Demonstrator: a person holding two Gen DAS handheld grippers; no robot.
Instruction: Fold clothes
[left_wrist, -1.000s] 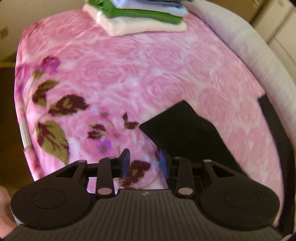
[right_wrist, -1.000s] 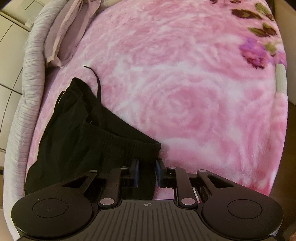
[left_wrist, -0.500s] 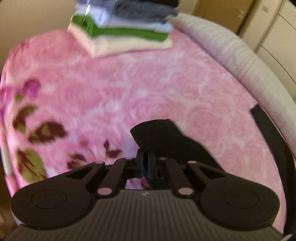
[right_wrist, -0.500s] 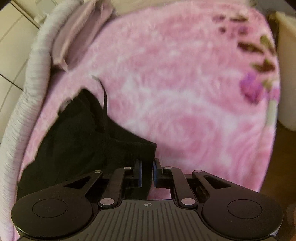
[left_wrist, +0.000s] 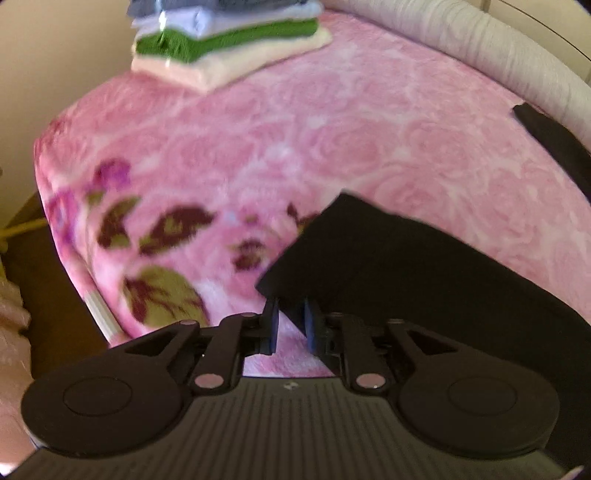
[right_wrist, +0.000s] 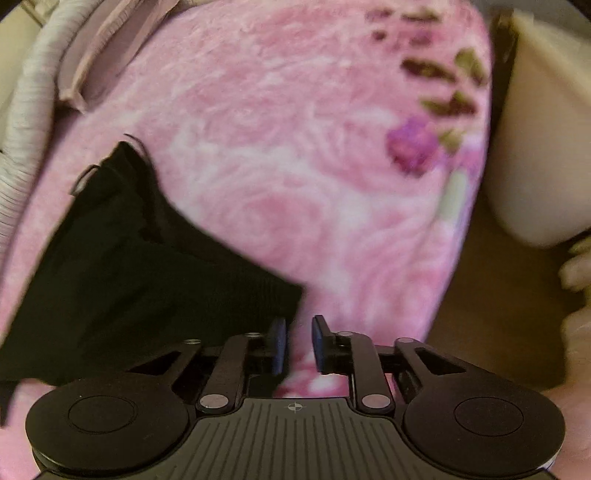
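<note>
Left hand-held gripper (left_wrist: 290, 325) sits at six o'clock in its own view, pointing steeply down at the bed; its jaws have just been opening and now stand a little apart. A corner of the black garment (left_wrist: 399, 273) reaches into the gap, its edge running slantwise toward the right-hand pad (left_wrist: 309, 325), but the left-hand pad stands clear of it, so the cloth is not clamped. From that corner the garment spreads toward three and four o'clock over the pink rose-patterned blanket (left_wrist: 332, 147), with another dark strip at the two o'clock edge beside the grey bolster (left_wrist: 480, 44). Dark leaf and flower prints lie at nine o'clock. A stack of folded clothes (left_wrist: 229, 40), cream at the bottom, green above, pale blue and grey on top, rests at twelve o'clock, well apart from the garment.

In the right wrist view, the right hand-held gripper (right_wrist: 298, 343) is likewise at six o'clock; its jaws have just been opening and stand clearly apart, with only blanket (right_wrist: 295, 166) showing between them. The black garment (right_wrist: 129, 266) fills the area from seven to ten o'clock, its ribbed waistband corner ending just beside the left-hand pad (right_wrist: 277, 345), touching or nearly so; I cannot tell which. A thin drawstring (right_wrist: 138, 142) curls at its far end near ten o'clock. A pale folded cloth (right_wrist: 110, 48) lies at eleven o'clock, and a cream object (right_wrist: 546, 129) stands beyond the bed's edge at two o'clock.
</note>
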